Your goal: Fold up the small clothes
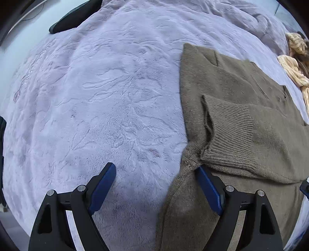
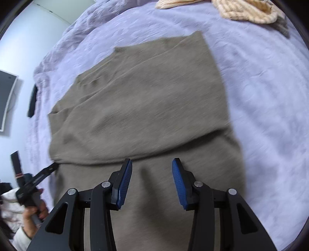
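Note:
An olive-brown knit sweater lies partly folded on the lilac blanket, its ribbed cuff laid across the body. My left gripper is open at the sweater's left edge; its right finger touches a bunched fold of the knit, its left finger rests over bare blanket. In the right wrist view the sweater fills the middle. My right gripper is open just above the sweater's near part, holding nothing. The left gripper shows at the sweater's left edge, held by a hand.
The lilac fleece blanket covers the bed. A cream striped knit garment lies at the far edge; it also shows in the left wrist view. A dark object lies at the blanket's far left. A wall monitor is at left.

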